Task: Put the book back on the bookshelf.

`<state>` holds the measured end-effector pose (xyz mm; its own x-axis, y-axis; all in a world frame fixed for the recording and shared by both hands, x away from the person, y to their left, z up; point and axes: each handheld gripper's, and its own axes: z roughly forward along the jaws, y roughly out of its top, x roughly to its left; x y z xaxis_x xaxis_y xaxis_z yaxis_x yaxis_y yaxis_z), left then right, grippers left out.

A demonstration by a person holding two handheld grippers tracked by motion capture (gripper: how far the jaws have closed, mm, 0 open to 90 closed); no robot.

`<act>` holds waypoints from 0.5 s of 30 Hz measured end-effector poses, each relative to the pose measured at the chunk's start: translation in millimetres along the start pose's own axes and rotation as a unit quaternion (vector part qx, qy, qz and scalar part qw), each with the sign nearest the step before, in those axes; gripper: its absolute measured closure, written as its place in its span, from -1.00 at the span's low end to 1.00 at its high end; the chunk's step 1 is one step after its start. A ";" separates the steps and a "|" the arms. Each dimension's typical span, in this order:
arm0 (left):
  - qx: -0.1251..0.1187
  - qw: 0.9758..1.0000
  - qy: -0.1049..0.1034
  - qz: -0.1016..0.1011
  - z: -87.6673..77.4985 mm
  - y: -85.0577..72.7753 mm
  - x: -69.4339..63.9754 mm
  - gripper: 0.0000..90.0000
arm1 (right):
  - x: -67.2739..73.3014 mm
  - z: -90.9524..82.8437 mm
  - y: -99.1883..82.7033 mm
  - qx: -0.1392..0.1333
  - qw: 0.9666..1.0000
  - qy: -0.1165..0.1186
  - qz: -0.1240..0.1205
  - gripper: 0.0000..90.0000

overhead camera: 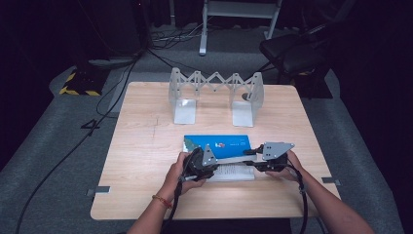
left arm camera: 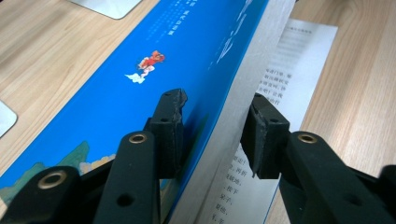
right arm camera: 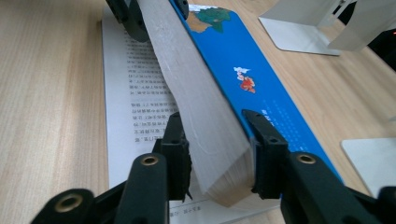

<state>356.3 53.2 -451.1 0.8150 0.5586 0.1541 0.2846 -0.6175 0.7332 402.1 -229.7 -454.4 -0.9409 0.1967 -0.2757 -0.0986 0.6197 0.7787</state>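
A book with a blue cover (overhead camera: pixel 229 144) lies open near the table's front edge, and a printed white page (overhead camera: pixel 234 173) lies flat beneath it. The blue cover (left arm camera: pixel 140 84) and the thick block of pages (right arm camera: pixel 196 107) stand raised on edge between the two grippers. My left gripper (overhead camera: pixel 214 163) is shut on the book's left end, one pad on the cover and the other on the page block (left arm camera: pixel 252 70). My right gripper (overhead camera: pixel 251 158) is shut on the right end of the page block. The left gripper's fingers (right arm camera: pixel 133 16) show at the far end of the book in the right gripper view.
An expandable metal book rack (overhead camera: pixel 215 95) with two upright ends stands at the back of the wooden table (overhead camera: pixel 146 146). Its base plates (right arm camera: pixel 299 32) lie just beyond the book. Cables and a dark chair (overhead camera: pixel 292 53) sit on the floor behind.
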 end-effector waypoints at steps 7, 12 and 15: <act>-0.016 1.000 0.016 -0.009 -11.0 -2.1 10.5 0.07 | 4.5 -22.1 12.6 -0.006 1.000 -0.009 -0.005 0.58; 0.000 1.000 0.025 0.017 -7.5 8.9 7.5 0.14 | 4.2 -35.0 19.9 0.000 1.000 -0.019 -0.009 0.62; -0.004 1.000 0.016 -0.004 -8.6 20.4 5.3 0.03 | 2.6 -39.5 25.2 0.003 1.000 -0.017 -0.009 0.63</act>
<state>362.1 48.3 -429.6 0.7966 0.5803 0.1695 0.2864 -0.6092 0.7395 384.3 -243.5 -413.2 -0.9273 0.2112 -0.3090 -0.1137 0.6275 0.7703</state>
